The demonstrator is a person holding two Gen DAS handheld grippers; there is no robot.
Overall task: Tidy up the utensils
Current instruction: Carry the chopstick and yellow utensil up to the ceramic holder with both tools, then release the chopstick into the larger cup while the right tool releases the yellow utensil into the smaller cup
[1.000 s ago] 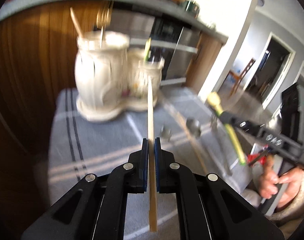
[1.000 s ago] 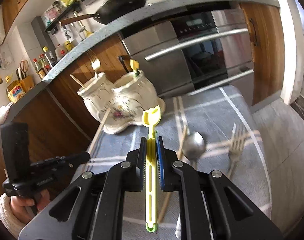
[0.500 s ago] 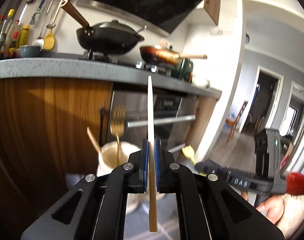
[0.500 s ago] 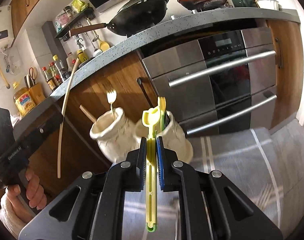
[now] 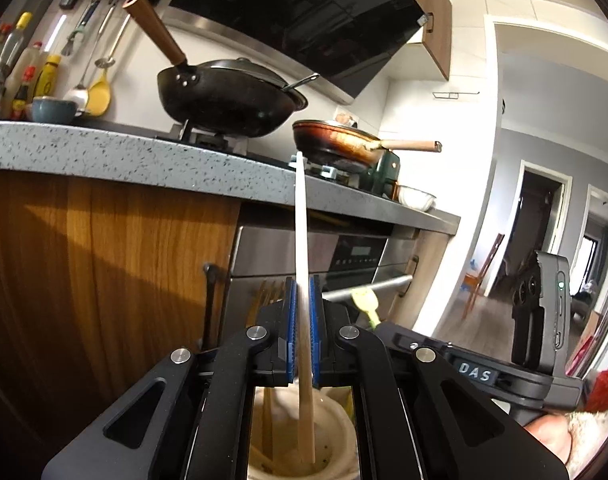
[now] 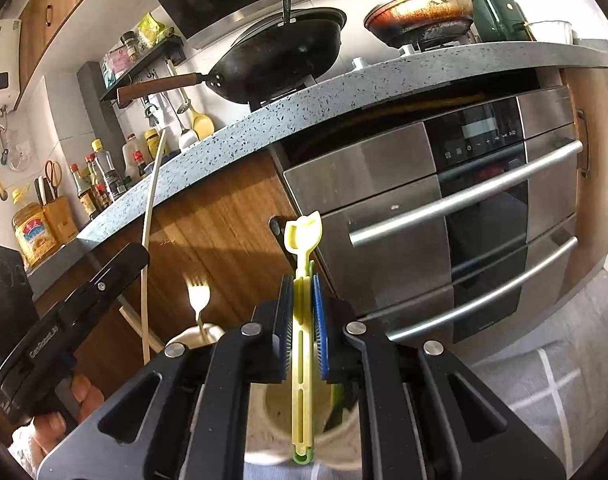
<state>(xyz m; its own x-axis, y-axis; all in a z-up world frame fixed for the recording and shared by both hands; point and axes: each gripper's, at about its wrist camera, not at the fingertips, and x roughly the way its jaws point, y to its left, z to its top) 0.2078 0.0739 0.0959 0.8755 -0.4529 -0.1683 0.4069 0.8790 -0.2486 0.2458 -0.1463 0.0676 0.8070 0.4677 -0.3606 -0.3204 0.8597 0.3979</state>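
The left gripper (image 5: 301, 328) is clamped tight on a long, thin, pale wooden chopstick (image 5: 301, 240). The right gripper (image 6: 303, 320) is clamped tight on a flat yellow-green plastic utensil with a notched tip (image 6: 302, 304). Each stick is held near its middle and stands almost straight up and down.

Right under the left gripper, the round mouth of a cream ceramic holder cup (image 5: 336, 428) is seen. The low end of the chopstick is hung just over that mouth, maybe a little inside; it cannot be told for sure. Another wooden stick (image 5: 267, 428) is already leaned in that cup. A gold fork (image 6: 199, 300) is stood up in it too.

Under the right gripper, a second cream cup mouth (image 6: 277, 416) is seen, with the low end of the plastic utensil lined up over it.

Each gripper is nearest to its own cup. The next move is likely to be straight down, then a letting go.
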